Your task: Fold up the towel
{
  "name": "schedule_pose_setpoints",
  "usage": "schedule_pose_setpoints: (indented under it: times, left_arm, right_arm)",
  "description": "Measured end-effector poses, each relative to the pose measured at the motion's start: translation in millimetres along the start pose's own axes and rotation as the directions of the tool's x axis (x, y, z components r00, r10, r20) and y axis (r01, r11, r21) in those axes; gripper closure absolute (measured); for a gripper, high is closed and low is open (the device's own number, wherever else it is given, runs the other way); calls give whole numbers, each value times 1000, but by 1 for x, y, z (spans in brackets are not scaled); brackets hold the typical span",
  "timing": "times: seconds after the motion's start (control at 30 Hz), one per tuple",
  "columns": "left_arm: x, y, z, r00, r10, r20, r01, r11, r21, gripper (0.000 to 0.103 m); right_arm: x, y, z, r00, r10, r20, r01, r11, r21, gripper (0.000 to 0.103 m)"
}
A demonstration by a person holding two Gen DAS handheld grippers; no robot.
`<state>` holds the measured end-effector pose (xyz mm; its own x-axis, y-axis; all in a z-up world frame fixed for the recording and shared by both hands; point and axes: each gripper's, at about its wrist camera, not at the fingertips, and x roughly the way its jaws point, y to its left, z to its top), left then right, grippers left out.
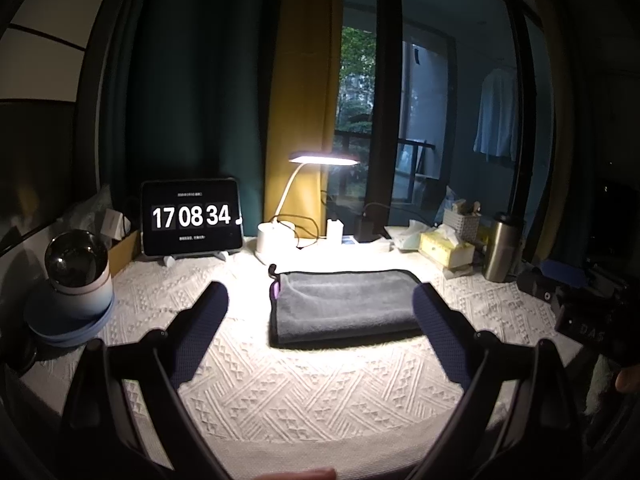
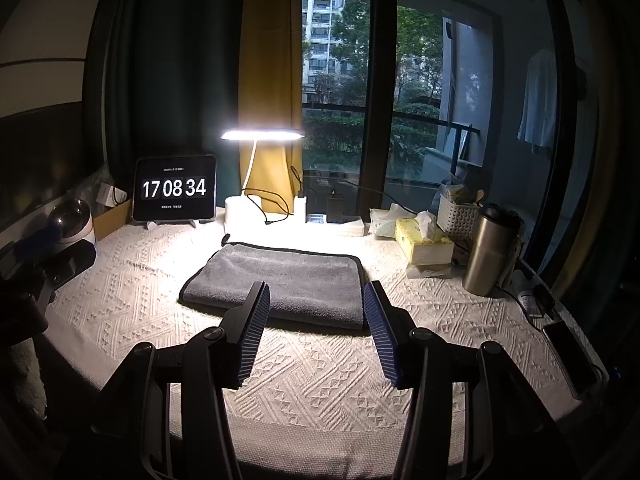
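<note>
A grey towel (image 1: 344,306) with a dark edge lies folded into a flat rectangle on the white textured tablecloth (image 1: 312,392), under the lamp. It also shows in the right wrist view (image 2: 288,280). My left gripper (image 1: 320,296) is open and empty, held above the cloth just short of the towel's near edge. My right gripper (image 2: 316,292) is open and empty, with its fingertips over the towel's near edge. The right gripper's body (image 1: 592,312) shows at the right edge of the left wrist view.
A tablet clock (image 2: 174,190), a lit desk lamp (image 2: 262,135) and chargers stand at the back. A tissue box (image 2: 422,244), white basket (image 2: 458,216) and steel tumbler (image 2: 490,250) stand at the right. A phone (image 2: 568,354) lies near the right edge. A globe device (image 1: 78,276) stands left.
</note>
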<state>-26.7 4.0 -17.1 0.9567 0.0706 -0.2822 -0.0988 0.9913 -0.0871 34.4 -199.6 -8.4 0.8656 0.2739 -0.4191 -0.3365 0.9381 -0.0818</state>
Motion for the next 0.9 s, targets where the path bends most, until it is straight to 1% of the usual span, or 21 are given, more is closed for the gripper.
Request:
schedule_pose_setpoints:
  times: [0.53, 0.67, 0.9]
  left_arm:
    - [2, -1, -2, 1000, -3, -8, 3, 1000, -5, 9]
    - [3, -2, -3, 1000, -4, -12, 4, 1000, -7, 9]
    - [4, -5, -5, 999, -32, -25, 32, 999, -18, 9]
  right_arm:
    - [0, 1, 0, 1000, 2, -2, -2, 1000, 0, 51]
    - [1, 6, 3, 1000, 5, -5, -5, 1000, -2, 51]
    - [6, 8, 2, 1000, 14, -14, -14, 1000, 0, 51]
